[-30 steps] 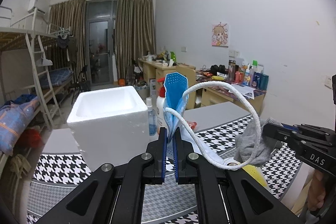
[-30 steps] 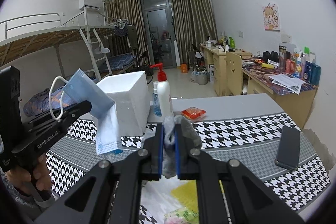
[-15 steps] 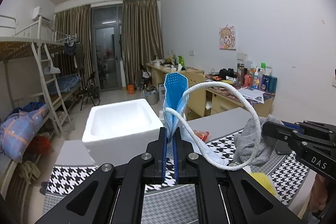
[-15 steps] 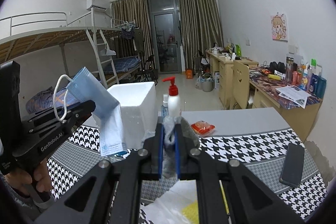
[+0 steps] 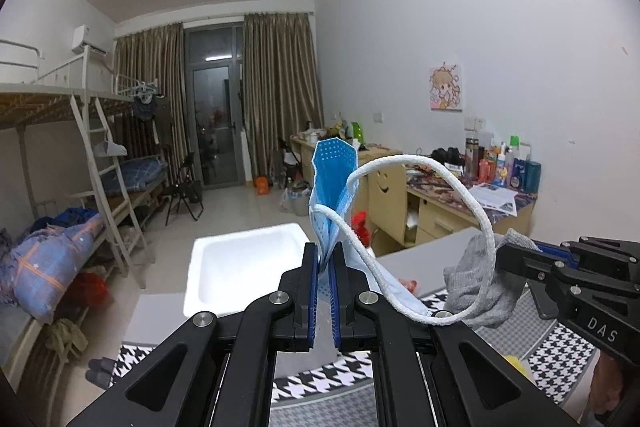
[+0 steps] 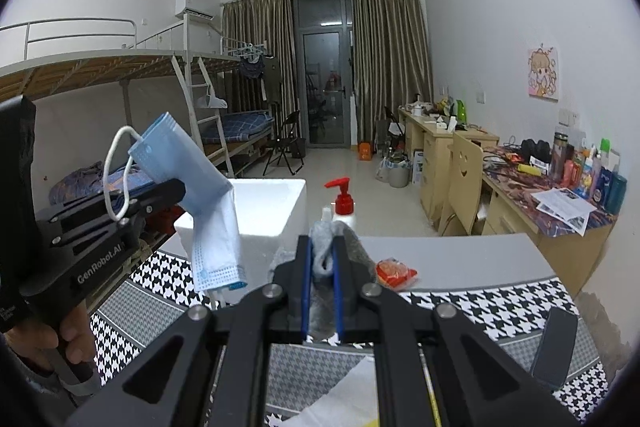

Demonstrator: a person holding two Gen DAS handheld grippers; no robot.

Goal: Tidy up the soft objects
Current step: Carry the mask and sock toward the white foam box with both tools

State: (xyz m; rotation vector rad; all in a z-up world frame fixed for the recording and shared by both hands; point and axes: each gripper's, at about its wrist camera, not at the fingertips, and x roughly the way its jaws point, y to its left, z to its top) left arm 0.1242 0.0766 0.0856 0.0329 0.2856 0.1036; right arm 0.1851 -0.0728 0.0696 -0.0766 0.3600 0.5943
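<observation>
With the white foam box (image 5: 244, 267) lying just beyond and below the left gripper (image 5: 326, 259), lower the face mask (image 5: 332, 187) pinched upright in its jaws. Right gripper (image 6: 322, 255), clamped on grey cloth (image 6: 320, 247), sits farther right, above the bench (image 6: 460, 255).

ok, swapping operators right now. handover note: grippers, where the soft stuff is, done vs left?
Left gripper: shut on the blue face mask, ear loop hanging free, held in the air near the white foam box.
Right gripper: shut on the grey cloth, held above the houndstooth table.
Done: both soft items picked up.
Left: what shows of the foam box's inside is bare; likely drop mask and cloth there. The red snack packet and black phone lie on the table.
</observation>
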